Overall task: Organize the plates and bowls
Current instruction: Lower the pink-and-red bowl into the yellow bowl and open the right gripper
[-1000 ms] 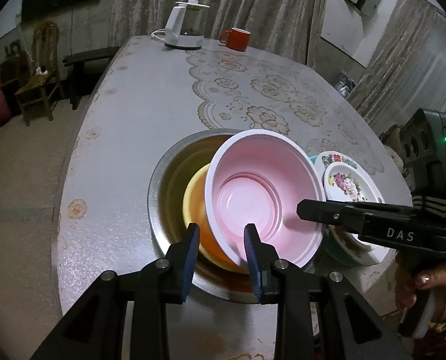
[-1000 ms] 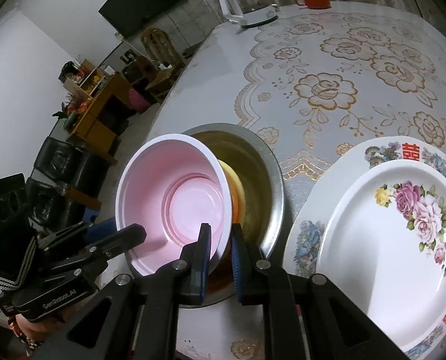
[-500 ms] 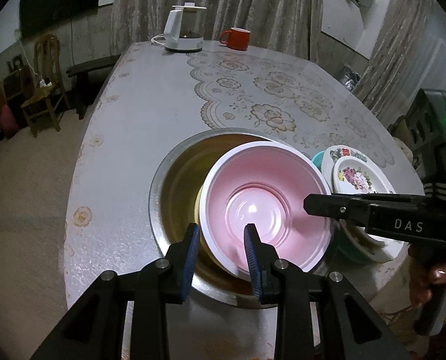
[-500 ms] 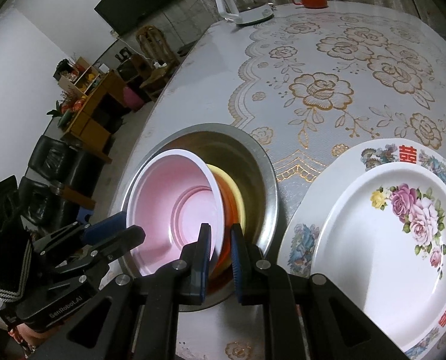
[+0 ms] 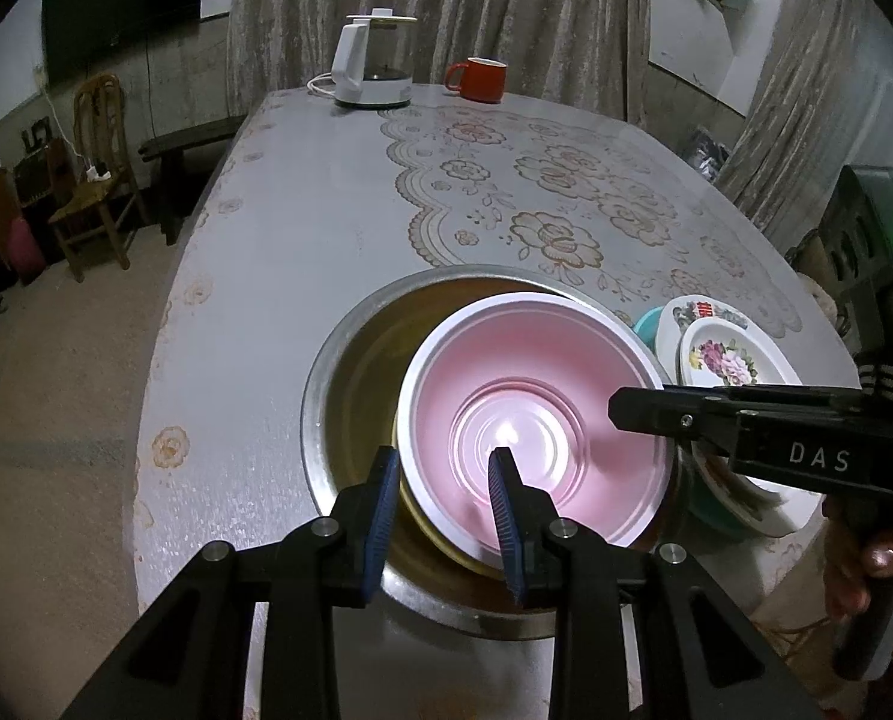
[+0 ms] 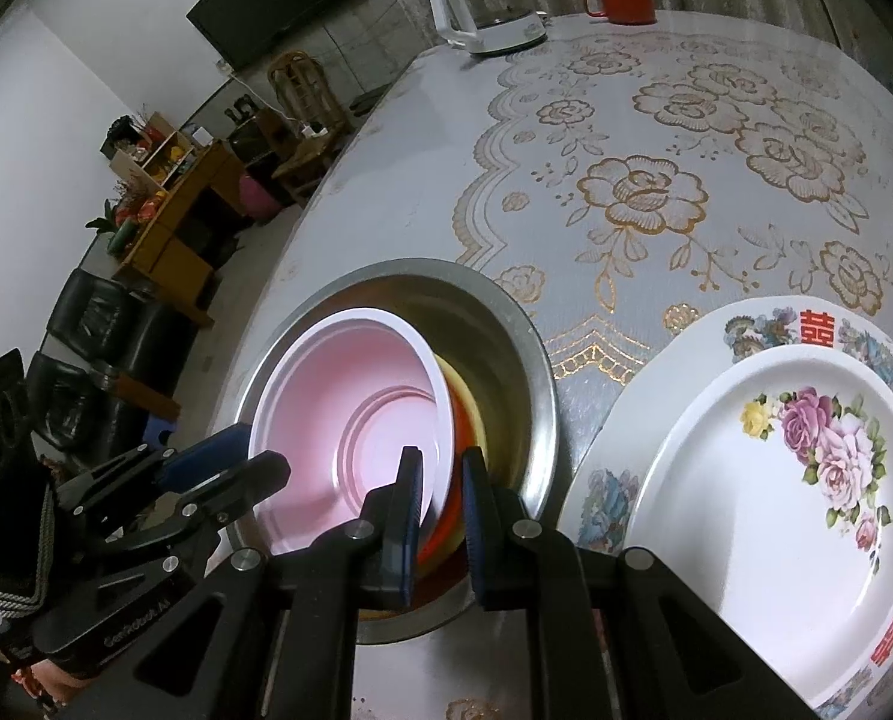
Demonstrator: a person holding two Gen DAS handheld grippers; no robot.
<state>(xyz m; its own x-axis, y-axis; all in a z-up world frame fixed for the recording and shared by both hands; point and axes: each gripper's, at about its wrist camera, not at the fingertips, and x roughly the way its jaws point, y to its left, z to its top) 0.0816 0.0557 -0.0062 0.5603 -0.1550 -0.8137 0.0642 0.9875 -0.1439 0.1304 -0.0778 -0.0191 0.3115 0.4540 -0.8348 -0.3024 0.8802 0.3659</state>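
Observation:
A pink bowl (image 5: pixel 524 420) with a white rim sits nested in a yellow bowl (image 5: pixel 402 480) inside a wide steel basin (image 5: pixel 350 360). My left gripper (image 5: pixel 443 516) is shut on the pink bowl's near rim, one finger inside and one outside. My right gripper (image 6: pixel 443 510) is shut on the pink bowl (image 6: pixel 356 420) at its opposite rim, with orange and yellow bowl edges (image 6: pixel 467 402) showing just beyond. The right gripper's (image 5: pixel 617 414) tip shows at the bowl's right side in the left wrist view. Floral plates (image 6: pixel 776 480) lie stacked to the right of the basin (image 6: pixel 524 360).
The plate stack (image 5: pixel 722 354) rests on a teal bowl (image 5: pixel 647 324) near the table's front edge. A white kettle (image 5: pixel 374 66) and a red mug (image 5: pixel 476 78) stand at the far end. Wooden chairs (image 5: pixel 95 180) and a cabinet (image 6: pixel 170 228) stand off to the left.
The pink bowl, held by both grippers, has come down from a tilted pose and settled lower and flatter into the basin over the yellow bowl.

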